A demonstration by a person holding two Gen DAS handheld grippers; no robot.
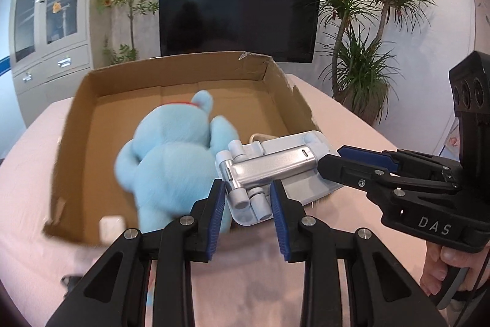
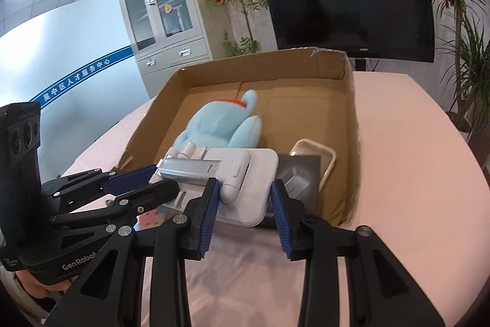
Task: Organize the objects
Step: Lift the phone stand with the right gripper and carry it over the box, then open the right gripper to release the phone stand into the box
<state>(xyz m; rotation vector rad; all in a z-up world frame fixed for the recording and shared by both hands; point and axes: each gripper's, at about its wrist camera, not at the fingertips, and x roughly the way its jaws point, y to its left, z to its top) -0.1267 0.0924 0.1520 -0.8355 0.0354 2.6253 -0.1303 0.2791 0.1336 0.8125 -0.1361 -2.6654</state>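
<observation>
A shallow cardboard box [image 1: 78, 124] [image 2: 349, 112] sits on a pink table. A blue plush toy [image 1: 171, 155] [image 2: 220, 124] lies in it. A white and silver folding stand [image 1: 269, 164] [image 2: 242, 173] rests over the box's near edge. My left gripper [image 1: 246, 213] is open, its fingertips at the stand's hinge end; it shows in the right wrist view [image 2: 153, 183]. My right gripper [image 2: 245, 210] is open around the stand's white base; it shows in the left wrist view [image 1: 333, 161] at the stand's right end. Neither gripper clamps the stand.
A dark booklet [image 2: 300, 173] and a cream-rimmed tray [image 2: 318, 155] lie in the box's near right corner. A small white cube [image 1: 110, 227] sits by the box's near wall. A pink item [image 2: 150, 218] lies under the stand. A television, cabinet and plants stand behind.
</observation>
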